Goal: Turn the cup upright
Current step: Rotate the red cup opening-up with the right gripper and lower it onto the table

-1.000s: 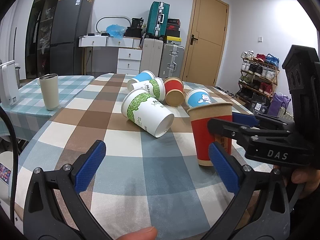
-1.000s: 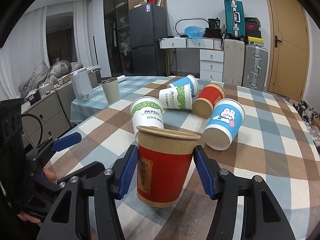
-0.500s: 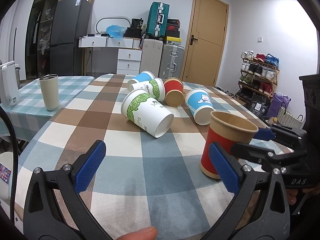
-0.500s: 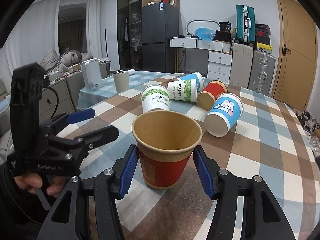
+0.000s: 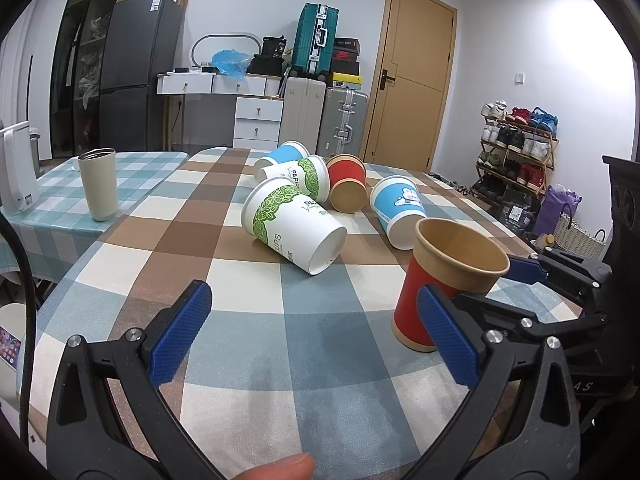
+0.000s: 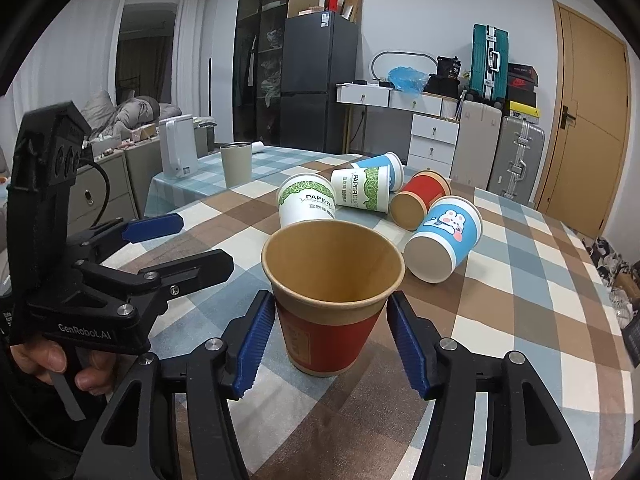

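A red paper cup with a brown rim (image 6: 332, 300) stands upright, mouth up, on the checked tablecloth (image 6: 520, 320). My right gripper (image 6: 332, 344) is open, with a blue pad on each side of the cup and a small gap on both sides. In the left wrist view the same cup (image 5: 444, 284) stands at the right, with the right gripper's fingers (image 5: 524, 270) around it. My left gripper (image 5: 312, 340) is open and empty over the tablecloth, to the left of the cup.
Several paper cups lie on their sides behind: a white-green one (image 5: 296, 228), a blue rabbit one (image 6: 444, 240), a red one (image 6: 420, 204). A beige tumbler (image 5: 98, 184) and a white appliance (image 6: 178, 152) stand on the adjoining table at left.
The right gripper has brought the red cup down and let go of it. It now stands on the table with the jaws open around it. The left gripper has not moved.
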{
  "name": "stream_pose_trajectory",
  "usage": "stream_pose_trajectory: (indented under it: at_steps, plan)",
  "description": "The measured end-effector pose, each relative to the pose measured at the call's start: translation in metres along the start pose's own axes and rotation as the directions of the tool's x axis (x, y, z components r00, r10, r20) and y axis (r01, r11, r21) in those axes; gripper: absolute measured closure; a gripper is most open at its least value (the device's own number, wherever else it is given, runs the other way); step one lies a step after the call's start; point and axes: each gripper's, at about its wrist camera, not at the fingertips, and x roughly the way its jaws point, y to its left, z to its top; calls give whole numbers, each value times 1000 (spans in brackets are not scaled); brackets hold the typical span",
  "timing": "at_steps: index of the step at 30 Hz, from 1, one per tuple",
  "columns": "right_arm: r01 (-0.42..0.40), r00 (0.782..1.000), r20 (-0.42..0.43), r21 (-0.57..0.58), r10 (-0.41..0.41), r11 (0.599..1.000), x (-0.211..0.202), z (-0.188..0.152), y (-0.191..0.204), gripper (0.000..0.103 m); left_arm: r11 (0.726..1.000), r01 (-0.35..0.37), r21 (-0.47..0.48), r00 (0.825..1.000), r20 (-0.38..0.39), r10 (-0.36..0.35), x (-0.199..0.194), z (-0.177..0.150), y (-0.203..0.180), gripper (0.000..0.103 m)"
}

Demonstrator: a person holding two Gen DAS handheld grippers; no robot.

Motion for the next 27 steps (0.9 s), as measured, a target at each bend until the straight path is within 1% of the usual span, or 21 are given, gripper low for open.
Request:
stream_pose_trajectory:
  at_steps: [1, 2, 3, 4, 5, 6, 7, 11, 15, 18, 22, 27]
  plan:
    - [-4, 1000, 4, 10, 4, 1000, -2, 0, -2, 32, 1000, 0, 2, 1000, 0, 0, 0, 0, -1, 1]
    - [-11, 1000, 10, 22, 11, 1000, -3, -1, -4, 27, 1000, 0, 3, 1000, 1, 0, 0, 0, 0, 1]
    - [-23, 1000, 20, 39, 22, 999, -4, -1, -7, 18, 1000, 0, 4, 1000, 2, 0, 0, 0, 0, 1]
    - [-31, 999, 33, 59, 29, 998, -7, -1, -11, 12, 1000, 2, 6, 1000, 1, -2, 0, 0, 0, 1]
    - [-33, 998, 47, 78, 29, 996, -10, -2, -15, 10, 1000, 4, 8, 1000, 1, -4, 0, 0, 0, 1]
    - [-32, 998, 58, 92, 27, 995, -13, -3, -19, 3, 1000, 5, 9, 1000, 1, -5, 0, 0, -1, 1]
    - [-30, 997, 68, 111, 23, 993, -16, -4, -25, 0, 1000, 6, 9, 1000, 0, -6, 1, 0, -1, 1]
    - [-40, 994, 108, 150, 24, 988, -26, -10, -39, 0, 1000, 19, 14, 1000, 1, -19, -1, 0, -5, 1]
    - [-39, 988, 152, 158, 15, 987, -37, -13, -45, 0, 999, 33, 30, 999, 5, -34, -4, -1, -10, 1]
    - [-57, 984, 178, 164, 27, 985, -42, -15, -48, 0, 998, 44, 41, 999, 10, -44, -5, -2, -14, 1]
    - [-75, 983, 176, 165, 45, 983, -40, -16, -49, 0, 997, 56, 52, 998, 13, -56, -7, -2, -17, 1]
    - [-76, 983, 177, 165, 46, 983, -40, -18, -49, 0, 996, 63, 61, 998, 16, -64, -9, -3, -20, 1]
